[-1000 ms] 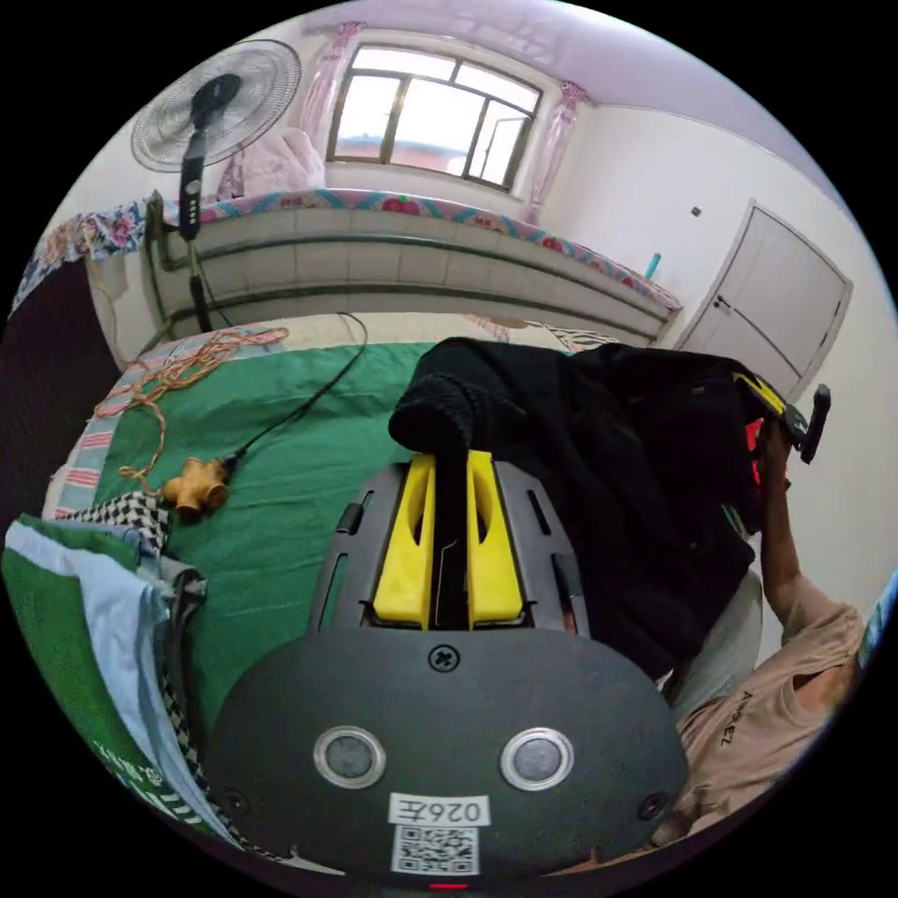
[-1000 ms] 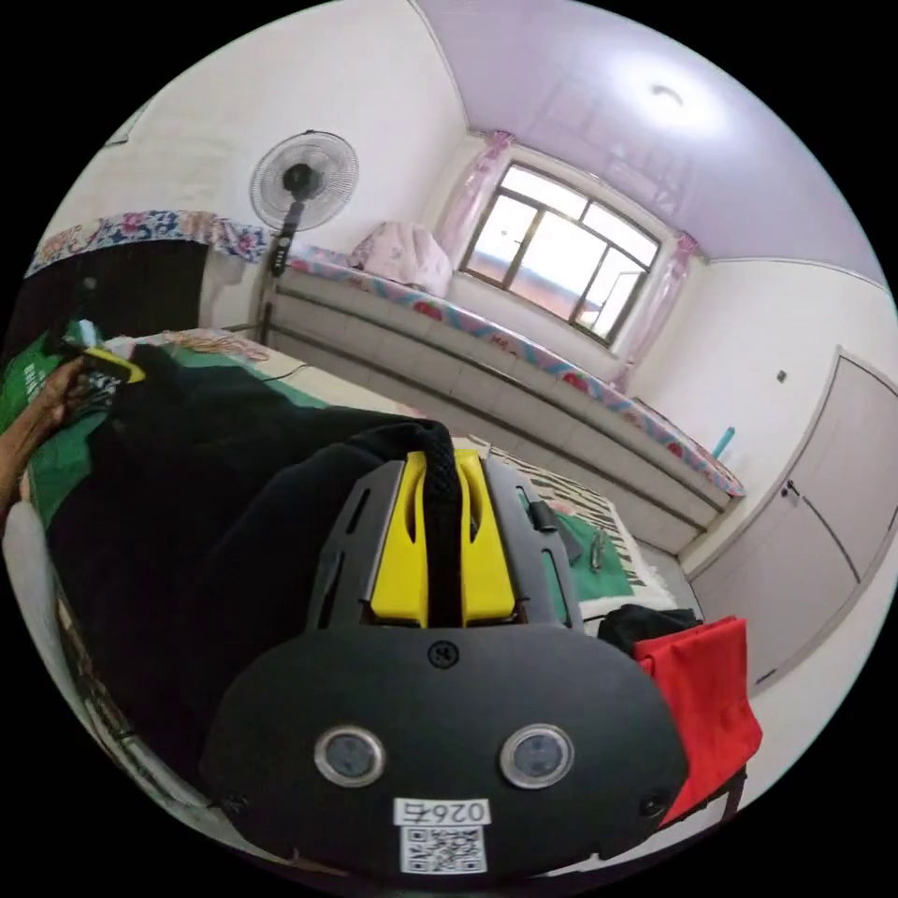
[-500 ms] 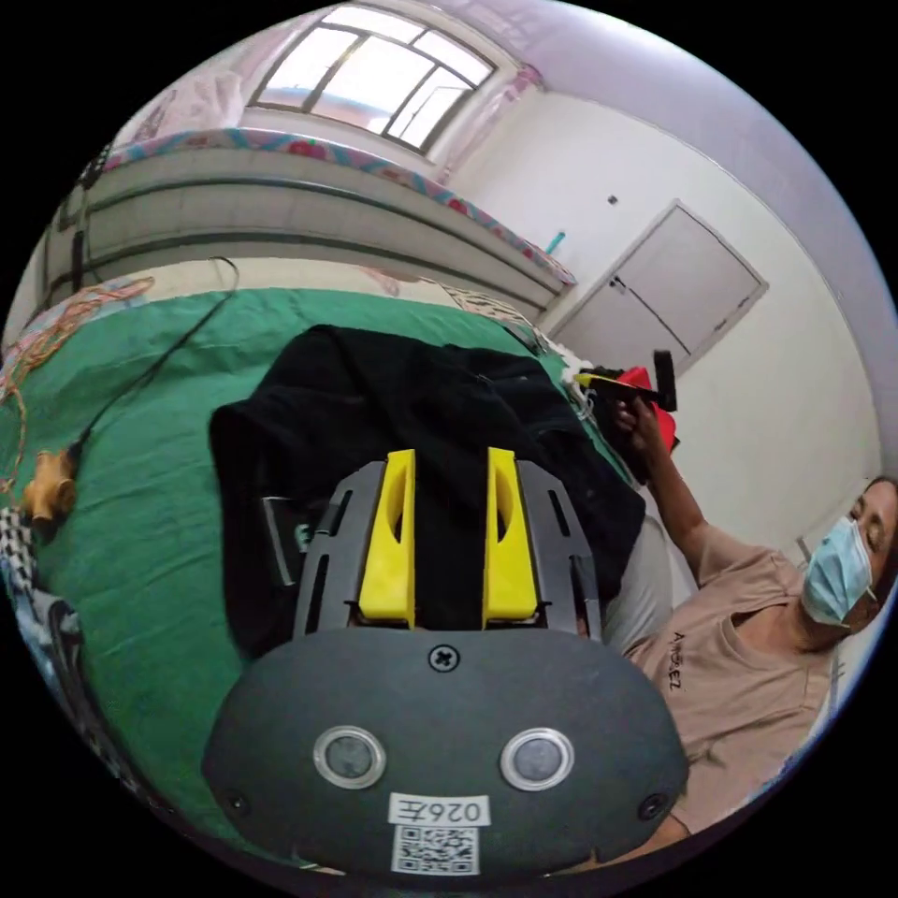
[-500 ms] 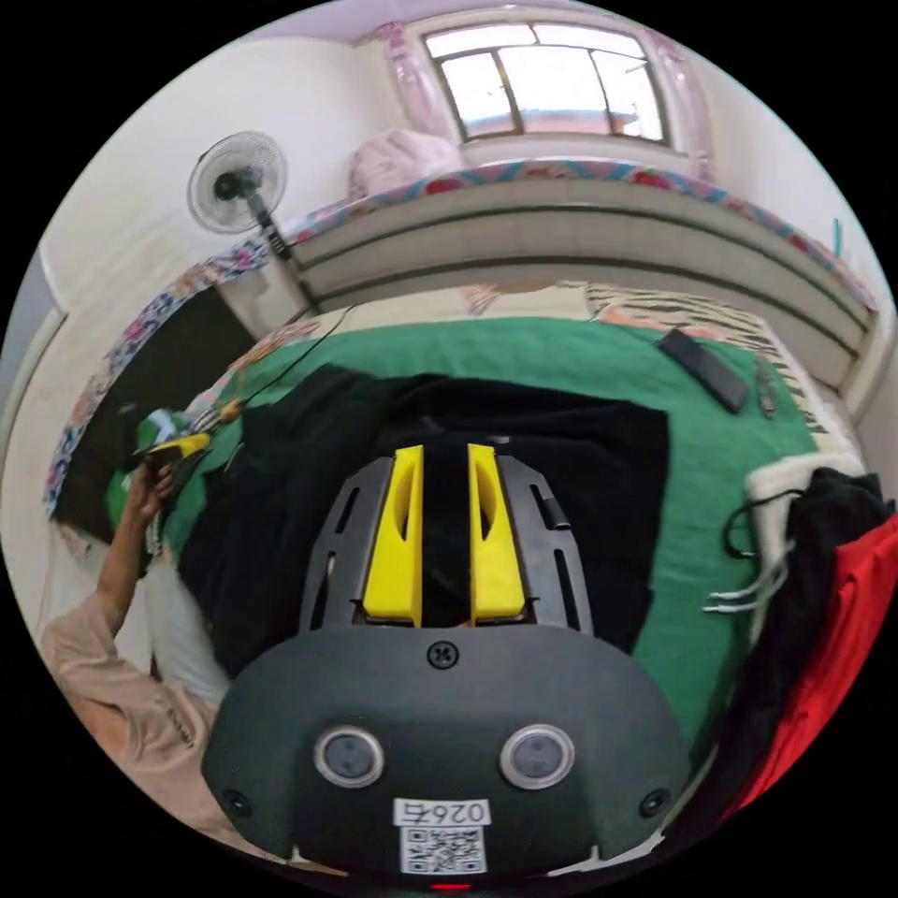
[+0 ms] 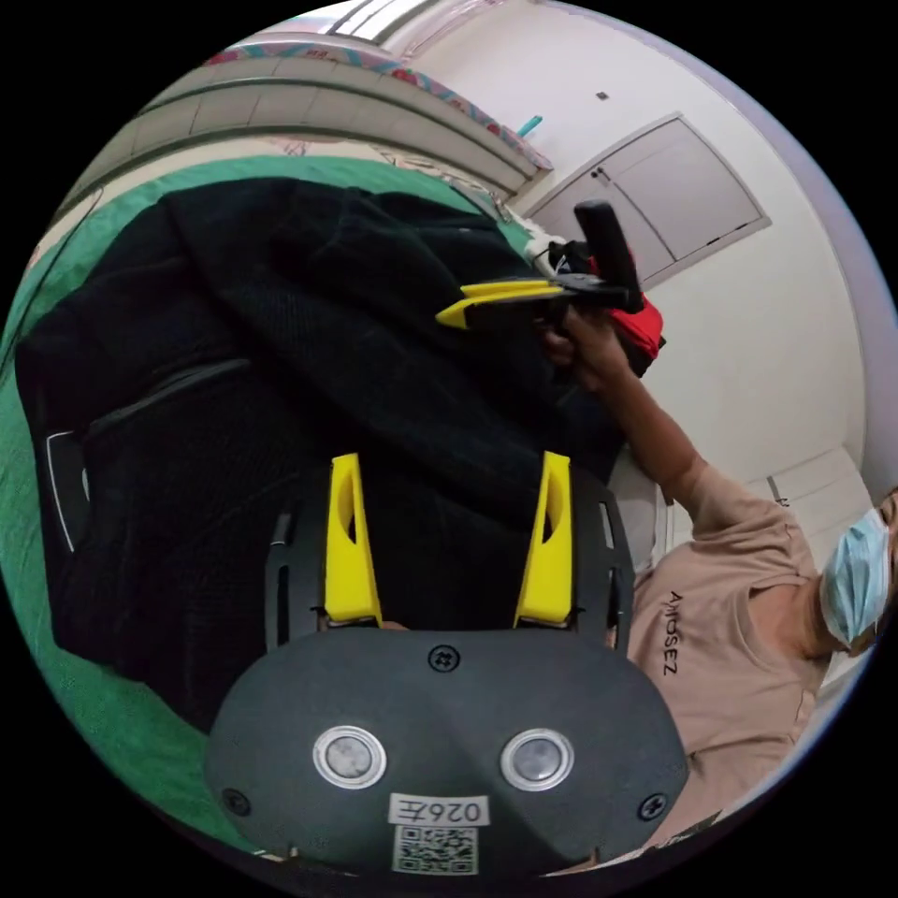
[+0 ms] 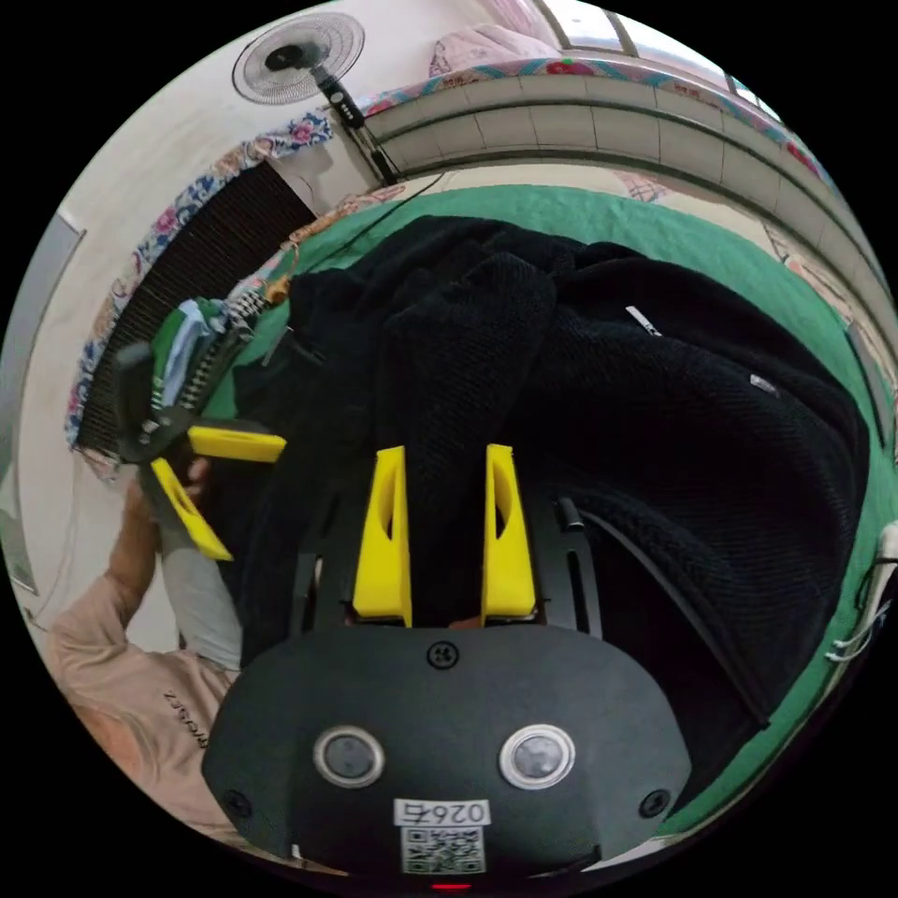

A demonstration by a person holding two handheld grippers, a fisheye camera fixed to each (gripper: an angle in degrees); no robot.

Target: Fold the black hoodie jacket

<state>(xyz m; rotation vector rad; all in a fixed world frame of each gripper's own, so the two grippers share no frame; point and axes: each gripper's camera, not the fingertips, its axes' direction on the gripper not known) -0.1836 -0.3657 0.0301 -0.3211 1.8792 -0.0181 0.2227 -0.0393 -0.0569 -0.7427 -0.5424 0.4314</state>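
Left gripper view: hand-held gripper (image 5: 449, 468) agape

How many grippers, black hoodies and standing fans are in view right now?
Grippers: 2 (left gripper, right gripper)
Black hoodie jacket: 1
Standing fan: 1
Total: 4
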